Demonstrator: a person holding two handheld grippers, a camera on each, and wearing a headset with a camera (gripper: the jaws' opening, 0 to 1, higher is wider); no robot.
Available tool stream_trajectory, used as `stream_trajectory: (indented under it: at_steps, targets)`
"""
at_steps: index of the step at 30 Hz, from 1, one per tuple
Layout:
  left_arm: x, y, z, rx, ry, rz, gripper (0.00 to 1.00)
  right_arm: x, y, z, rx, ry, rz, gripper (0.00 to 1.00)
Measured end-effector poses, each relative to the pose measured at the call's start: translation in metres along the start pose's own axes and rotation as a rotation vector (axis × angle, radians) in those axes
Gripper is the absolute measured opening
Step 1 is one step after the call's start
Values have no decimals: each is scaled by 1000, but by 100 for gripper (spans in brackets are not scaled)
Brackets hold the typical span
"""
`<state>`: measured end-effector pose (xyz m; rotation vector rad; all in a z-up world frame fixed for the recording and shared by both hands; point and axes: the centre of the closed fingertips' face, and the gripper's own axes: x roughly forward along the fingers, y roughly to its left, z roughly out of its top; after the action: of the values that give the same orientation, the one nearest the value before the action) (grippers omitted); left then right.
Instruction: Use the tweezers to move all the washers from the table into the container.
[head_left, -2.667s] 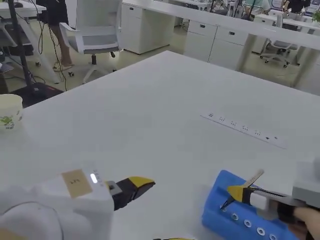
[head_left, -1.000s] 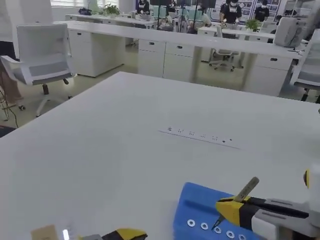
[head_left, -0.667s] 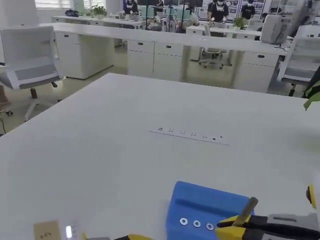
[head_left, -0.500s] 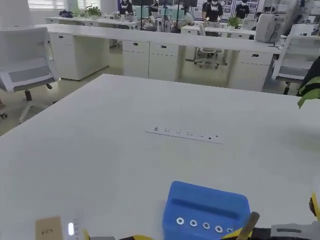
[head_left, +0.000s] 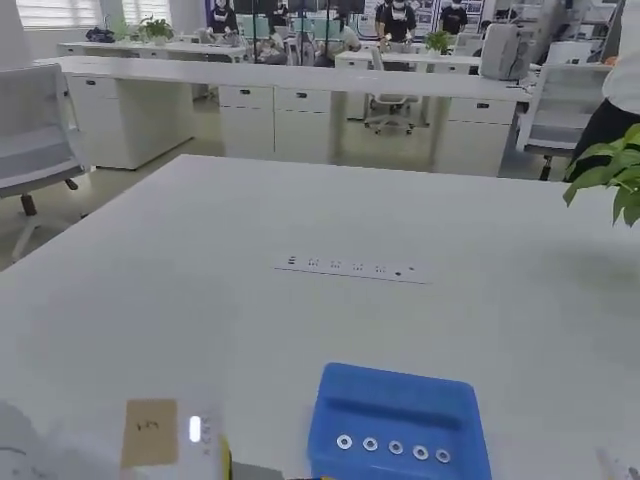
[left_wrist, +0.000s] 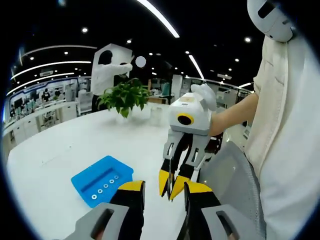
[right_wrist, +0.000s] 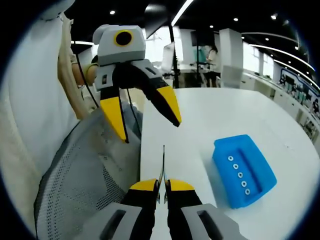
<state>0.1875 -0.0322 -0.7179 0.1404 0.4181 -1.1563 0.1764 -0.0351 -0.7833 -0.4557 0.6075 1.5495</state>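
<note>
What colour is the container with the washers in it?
The container is plain bright blue; the head view shows it best.

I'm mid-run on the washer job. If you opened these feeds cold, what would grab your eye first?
The bright blue container stands out on the white table, low in the head view, with five washers lined up in it. Next, in the right gripper view, the right gripper is shut on the thin tweezers, which point toward the left gripper, whose yellow-tipped jaws gape open.
</note>
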Motion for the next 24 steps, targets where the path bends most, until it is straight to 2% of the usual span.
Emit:
stream_trajectory:
  at_steps: [3, 7, 10, 15, 21, 24]
  targets:
    - [4, -7, 0, 19, 22, -37, 20, 1, 5, -2, -27, 17, 10, 4]
    - [9, -14, 0, 15, 40, -71, 15, 2, 11, -8, -77, 55, 27, 4]
    - [12, -20, -1, 40, 64, -101, 11, 3, 14, -12, -103, 80, 38, 4]
    - [17, -29, 0, 56, 99, -152, 8, 6, 21, -14, -138, 108, 58, 4]
    - [20, -36, -1, 77, 129, -185, 4, 6, 24, -15, -181, 137, 58, 4]
    - [21, -37, -1, 75, 133, -193, 2, 7, 23, -16, -173, 143, 55, 4]
